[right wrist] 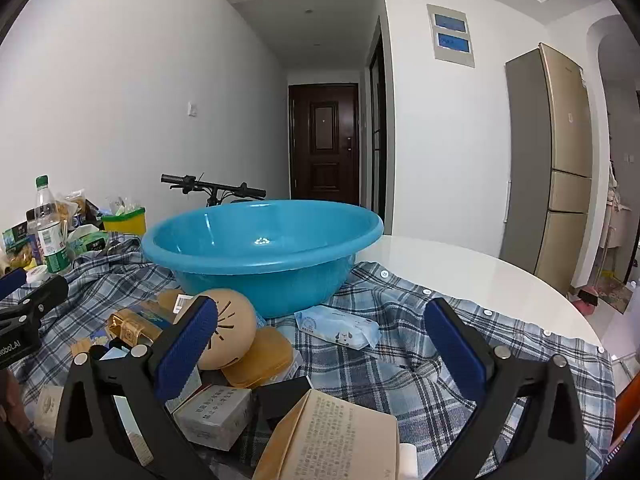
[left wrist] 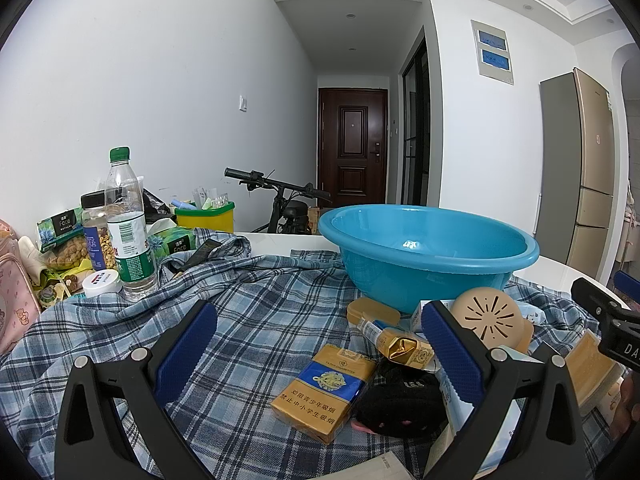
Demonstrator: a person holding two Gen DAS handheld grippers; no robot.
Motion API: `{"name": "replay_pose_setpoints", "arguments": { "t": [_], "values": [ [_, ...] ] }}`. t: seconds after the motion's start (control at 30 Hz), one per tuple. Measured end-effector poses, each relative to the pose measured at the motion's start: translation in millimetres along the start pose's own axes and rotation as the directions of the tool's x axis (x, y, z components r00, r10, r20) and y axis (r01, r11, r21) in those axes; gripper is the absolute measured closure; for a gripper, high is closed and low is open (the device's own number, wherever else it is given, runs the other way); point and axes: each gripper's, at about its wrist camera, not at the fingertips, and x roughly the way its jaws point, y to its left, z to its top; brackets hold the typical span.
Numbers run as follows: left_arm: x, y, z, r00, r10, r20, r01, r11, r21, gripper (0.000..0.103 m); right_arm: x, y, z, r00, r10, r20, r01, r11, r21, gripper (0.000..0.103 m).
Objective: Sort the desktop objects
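1. Left gripper (left wrist: 320, 354): fingers spread wide, nothing between the pads; cigarette pack (left wrist: 325, 392) just below, near side of the blue basin (left wrist: 428, 250).
2. Right gripper (right wrist: 322, 346): same, spread and empty, above the clutter pile.
3. Basin empty, likely the sorting bin; beige round case (right wrist: 230, 332) leans against its near wall.

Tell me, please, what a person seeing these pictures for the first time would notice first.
The big blue basin stands out first, empty, on the plaid cloth in the middle of the table. In front of it lies a heap of small things, with a round beige case and a blue-and-gold cigarette pack. A clear water bottle with a green cap stands upright at the far left.
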Motion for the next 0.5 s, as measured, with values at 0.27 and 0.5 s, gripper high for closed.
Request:
{"name": "replay_pose_setpoints", "arguments": {
  "t": [0.27,0.5],
  "values": [
    [-1.3,0.0,-0.5,1.000,0.000,0.000,0.000,1.000,0.000,0.000,-0.3,0.2,-0.8,1.000,-0.013,-0.017,0.012,1.000,-0.011,0.000],
    [-2.3,-0.2,-0.9,1.000,-0.004,0.000,0.004,1.000,0.001,0.000,-0.1,-1.5,-0.3,1.000,-0.001,0.001,0.001,1.000,0.019,0.000]
  ]
}}
